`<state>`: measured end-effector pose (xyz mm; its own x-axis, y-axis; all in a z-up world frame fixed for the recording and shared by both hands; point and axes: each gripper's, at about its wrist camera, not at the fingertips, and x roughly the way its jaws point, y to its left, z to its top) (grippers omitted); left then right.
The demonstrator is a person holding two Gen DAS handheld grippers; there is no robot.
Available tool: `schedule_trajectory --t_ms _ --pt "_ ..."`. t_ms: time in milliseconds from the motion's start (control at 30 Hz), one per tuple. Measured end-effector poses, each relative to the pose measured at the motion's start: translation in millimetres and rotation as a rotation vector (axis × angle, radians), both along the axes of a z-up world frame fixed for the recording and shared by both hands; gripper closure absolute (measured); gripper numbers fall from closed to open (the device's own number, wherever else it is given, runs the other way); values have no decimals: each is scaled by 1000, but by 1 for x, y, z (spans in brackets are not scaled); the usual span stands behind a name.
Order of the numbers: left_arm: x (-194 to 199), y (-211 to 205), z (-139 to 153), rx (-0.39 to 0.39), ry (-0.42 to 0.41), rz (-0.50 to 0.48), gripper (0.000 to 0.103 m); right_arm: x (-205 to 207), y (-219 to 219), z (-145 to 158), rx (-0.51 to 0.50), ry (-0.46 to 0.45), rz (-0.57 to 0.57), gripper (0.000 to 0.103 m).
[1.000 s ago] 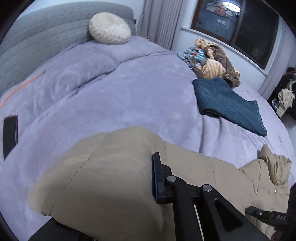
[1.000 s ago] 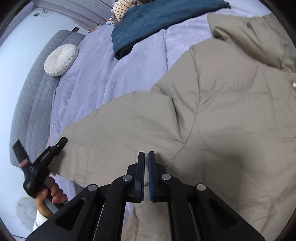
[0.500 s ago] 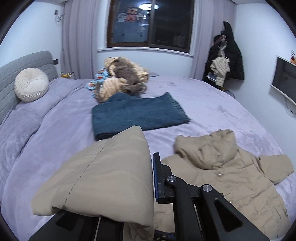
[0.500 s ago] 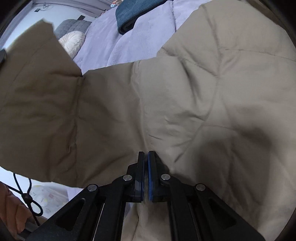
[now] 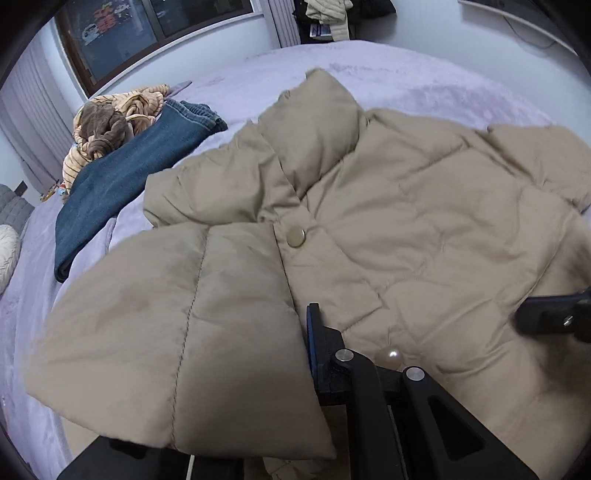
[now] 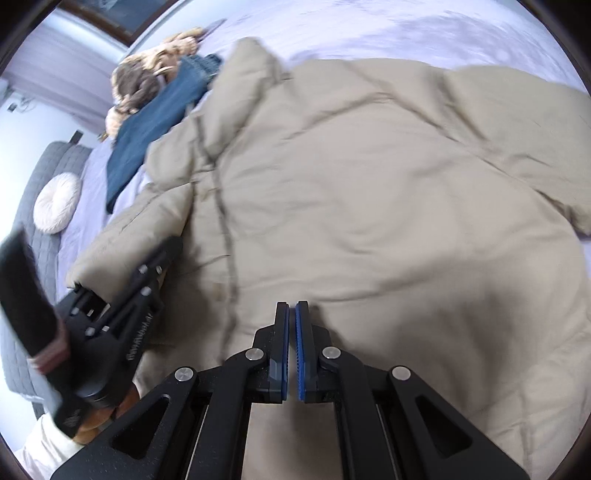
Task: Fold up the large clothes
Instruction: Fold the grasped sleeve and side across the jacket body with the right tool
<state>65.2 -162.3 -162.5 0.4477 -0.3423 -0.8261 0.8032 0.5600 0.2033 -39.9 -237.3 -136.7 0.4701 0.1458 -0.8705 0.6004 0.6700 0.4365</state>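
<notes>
Lying flat on bed (image 5: 424,62): puffy beige jacket (image 5: 424,221), sleeve (image 5: 177,332) folded across front.

bed (image 5: 424,74) with lilac plush cover fills the room, grey quilted headboard (image 6: 40,177) at its left end, round cream cushion (image 6: 57,202) against it; dark window (image 5: 122,33) with brown frame in pale wall behind far edge, stickers on glass; grey curtains (image 5: 29,110) left of window; clothes hanging (image 5: 328,18) in far corner
</notes>
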Motion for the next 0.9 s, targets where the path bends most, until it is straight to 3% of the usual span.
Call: schedule_trajectory --t_ms 67,100,133,300,433,467,533,567,600,633,700,767,900 --pt "-9 2 -1 -7 -10 -14 50 3 -5 -2 11 -11 -1 99" --pt "-14 4 1 -20 -12 -15 20 1 -12 -4 13 -15 2 99" --pt "-18 7 4 -35 -13 -16 3 3 -12 -4 13 -16 5 99" --pt "-23 30 31 -78 2 -41 2 -9 -27 1 -1 -15 27 99" --pt "-10 86 62 -171 52 23 2 -28 -17 21 -67 -29 111 98" --pt "-3 103 67 -183 55 64 2 -21 -10 28 -94 -34 148 90" --pt "22 140 72 -188 73 184 2 -12 8 41 -157 -50 222 48" --pt "40 163 71 -191 100 269 2 -9 18 48 -194 -66 259 21" --pt "56 179 68 -200 126 343 3 -2 32 54 -238 -88 306 18" --pt "71 197 62 -217 161 422 11 8 50 59 -296 -92 372 18" --pt "100 227 45 -257 269 542 38 26 85 61 -429 -67 480 18" --pt "119 243 22 -273 369 601 41 43 119 56 -550 -42 581 18" --pt "122 240 -5 -224 350 625 45 79 166 38 -774 -19 712 18"
